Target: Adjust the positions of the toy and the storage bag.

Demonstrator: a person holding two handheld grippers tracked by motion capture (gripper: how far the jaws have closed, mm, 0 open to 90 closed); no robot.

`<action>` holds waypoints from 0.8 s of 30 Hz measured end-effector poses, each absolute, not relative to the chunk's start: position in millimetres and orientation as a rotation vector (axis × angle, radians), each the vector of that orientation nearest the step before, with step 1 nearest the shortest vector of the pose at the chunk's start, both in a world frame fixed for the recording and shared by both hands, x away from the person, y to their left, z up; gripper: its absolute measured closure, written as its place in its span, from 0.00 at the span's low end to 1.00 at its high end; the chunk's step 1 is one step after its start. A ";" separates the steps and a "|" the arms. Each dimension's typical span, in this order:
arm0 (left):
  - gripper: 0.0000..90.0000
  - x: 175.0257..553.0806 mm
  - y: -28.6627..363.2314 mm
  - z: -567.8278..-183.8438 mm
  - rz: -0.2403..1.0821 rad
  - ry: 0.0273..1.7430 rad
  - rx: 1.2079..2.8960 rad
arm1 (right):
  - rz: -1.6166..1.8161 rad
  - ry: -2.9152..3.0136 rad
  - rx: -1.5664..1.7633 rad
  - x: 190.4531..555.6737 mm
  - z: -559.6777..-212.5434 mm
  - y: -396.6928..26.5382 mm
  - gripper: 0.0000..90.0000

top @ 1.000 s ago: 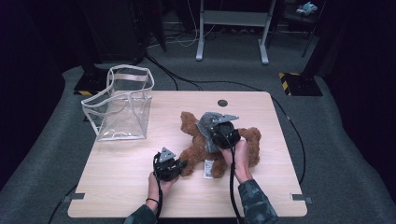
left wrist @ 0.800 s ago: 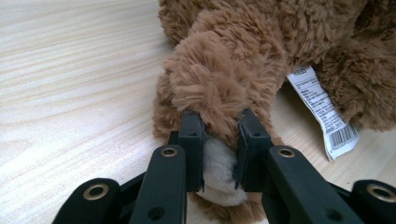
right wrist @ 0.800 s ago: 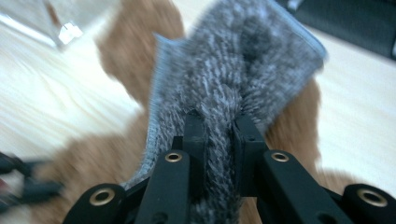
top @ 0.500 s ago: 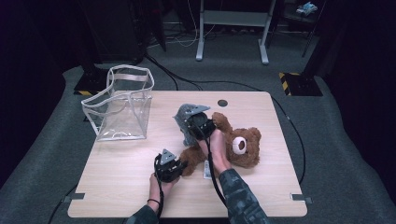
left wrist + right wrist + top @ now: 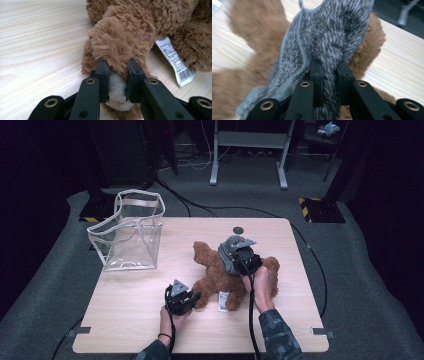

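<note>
A brown teddy bear [image 5: 216, 276] lies on the wooden table [image 5: 150, 320] with a white label [image 5: 223, 301] by its leg. My left gripper [image 5: 192, 298] is at the bear's near-left side. In the left gripper view it [image 5: 117, 67] is shut on the bear's foot [image 5: 117, 47], with the label [image 5: 175, 60] to the right. My right gripper [image 5: 234, 259] is over the bear's upper body. In the right gripper view it [image 5: 329, 65] is shut on a grey knitted piece [image 5: 329, 32] that lies over the brown fur [image 5: 249, 32]. The bear's head is hidden.
A clear plastic bag [image 5: 131, 232] with a white rim stands open at the table's far left corner. A small dark disc [image 5: 238, 230] sits near the far edge. Cables trail from both grippers over the near edge.
Half a second ago the right gripper held the grey knit to the left of the bear's uncovered head. It has now moved right, and the knit covers the head. The left gripper stayed put.
</note>
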State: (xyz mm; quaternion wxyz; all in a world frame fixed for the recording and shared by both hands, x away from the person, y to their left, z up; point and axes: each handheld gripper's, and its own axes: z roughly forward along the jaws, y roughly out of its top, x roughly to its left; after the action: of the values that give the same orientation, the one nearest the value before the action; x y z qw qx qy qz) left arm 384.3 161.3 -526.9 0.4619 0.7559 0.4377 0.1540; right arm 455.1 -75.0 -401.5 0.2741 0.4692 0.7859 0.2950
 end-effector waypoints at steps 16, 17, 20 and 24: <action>0.84 383.1 160.7 -526.8 0.396 1.072 1.853 | 0.687 2.150 1.216 469.8 -404.8 -62.6 0.88; 0.84 383.2 160.9 -526.7 0.393 1.071 1.856 | 0.631 2.144 1.212 471.2 -404.6 -69.5 0.88; 0.84 383.1 160.7 -526.7 0.393 1.072 1.855 | 0.560 2.126 1.253 475.2 -404.6 -87.2 0.88; 0.84 383.0 160.6 -526.7 0.396 1.071 1.856 | 0.784 2.134 1.269 472.6 -393.8 -78.9 0.87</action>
State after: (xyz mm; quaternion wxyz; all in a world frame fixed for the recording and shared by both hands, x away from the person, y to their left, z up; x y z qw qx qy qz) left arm 383.0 160.6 -526.7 0.4629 0.7549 0.4357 0.1613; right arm 472.6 -78.9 -393.8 0.2658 0.4700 0.7901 0.2902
